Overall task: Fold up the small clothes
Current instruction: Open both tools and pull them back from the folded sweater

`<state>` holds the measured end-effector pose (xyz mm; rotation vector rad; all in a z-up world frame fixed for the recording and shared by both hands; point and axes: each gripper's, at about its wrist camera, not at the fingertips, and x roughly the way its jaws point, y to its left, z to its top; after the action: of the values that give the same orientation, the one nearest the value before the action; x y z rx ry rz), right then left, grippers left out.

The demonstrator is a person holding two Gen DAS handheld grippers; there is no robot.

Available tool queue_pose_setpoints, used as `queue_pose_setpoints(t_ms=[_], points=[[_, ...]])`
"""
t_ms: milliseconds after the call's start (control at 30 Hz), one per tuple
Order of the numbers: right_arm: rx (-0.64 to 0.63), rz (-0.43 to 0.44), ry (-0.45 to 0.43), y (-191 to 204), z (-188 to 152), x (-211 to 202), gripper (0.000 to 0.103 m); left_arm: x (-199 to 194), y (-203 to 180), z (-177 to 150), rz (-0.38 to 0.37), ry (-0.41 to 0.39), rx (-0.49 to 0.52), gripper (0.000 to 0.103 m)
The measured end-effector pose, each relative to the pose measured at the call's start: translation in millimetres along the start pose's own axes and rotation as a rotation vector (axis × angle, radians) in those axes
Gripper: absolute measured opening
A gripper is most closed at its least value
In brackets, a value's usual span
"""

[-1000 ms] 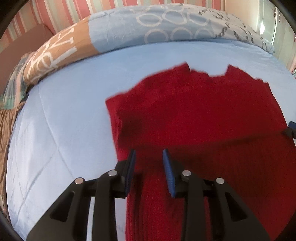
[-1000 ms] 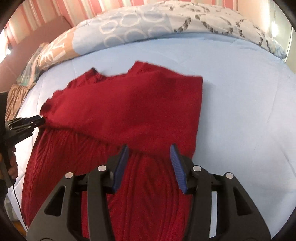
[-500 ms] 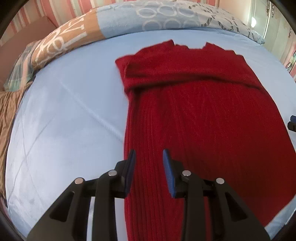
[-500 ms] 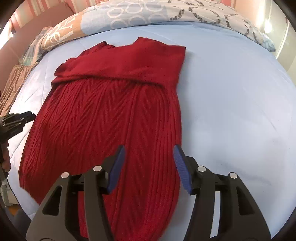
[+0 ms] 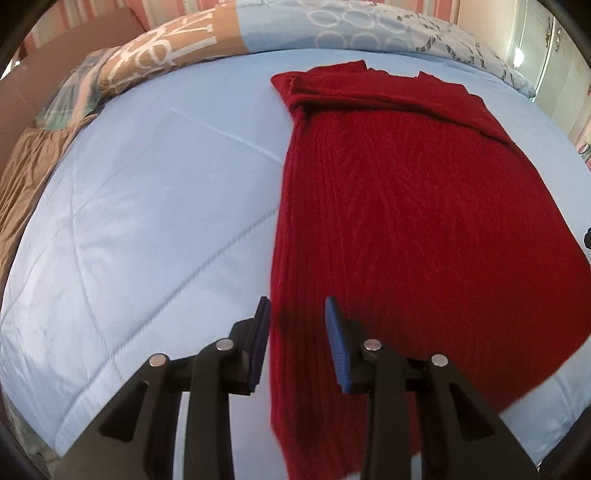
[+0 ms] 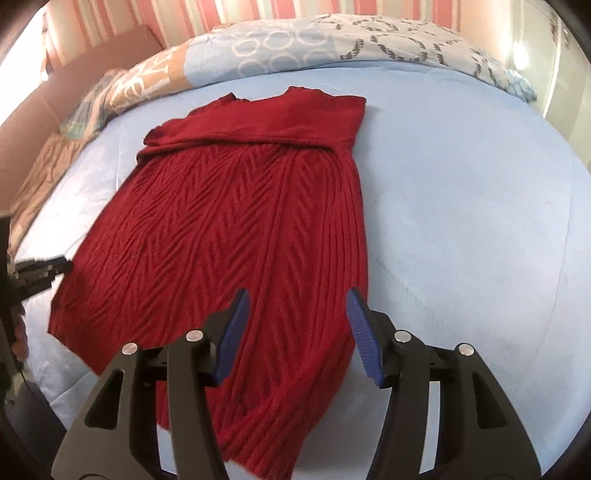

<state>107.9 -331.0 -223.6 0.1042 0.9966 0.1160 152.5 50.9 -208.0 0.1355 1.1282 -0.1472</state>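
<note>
Closest in, the left gripper (image 5: 297, 317) hangs over the near left edge of the knit with its blue pads apart and nothing pinched between them, just air above the fabric. The right gripper (image 6: 297, 314) sits over the near right side, its jaws having just been opening, and they're spread wide now with only the sweater showing below, not clamped on anything. All of this is over a pale blue quilted bedspread (image 5: 147, 221) with stitched seams running across it, pretty smooth apart from a few soft creases. The red sweater (image 6: 236, 229) lies flat on it, roughly centred, a chunky knit with a chevron pattern down the body and ribbing along the sides; its far end is folded back over itself into a plain band with a notch at the neckline. Past that there's a patterned duvet (image 6: 295, 48) bunched across the head of the bed, blue with white rings and an orange patch, then a striped pink wall (image 6: 258, 11).
</note>
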Motion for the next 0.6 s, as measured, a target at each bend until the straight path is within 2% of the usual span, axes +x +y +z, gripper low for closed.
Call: queue_pose_setpoints(t_ms=[67,200,600], points=[[0.004,-0.010,-0.023,1.7,-12.4,-6.1,0.055,-6.2,3.0,-13.6,-0.010,-0.004,-0.016,0.032],[0.027,-0.012,-0.068,6.6,-31.8,-16.5,0.056,-14.9,10.3,-43.3,-0.082,0.005,-0.085,0.034],[0.034,-0.028,-0.097,22.0,-51.2,-43.8,0.056,-31.9,3.4,-67.7,-0.091,-0.030,-0.104,0.035]])
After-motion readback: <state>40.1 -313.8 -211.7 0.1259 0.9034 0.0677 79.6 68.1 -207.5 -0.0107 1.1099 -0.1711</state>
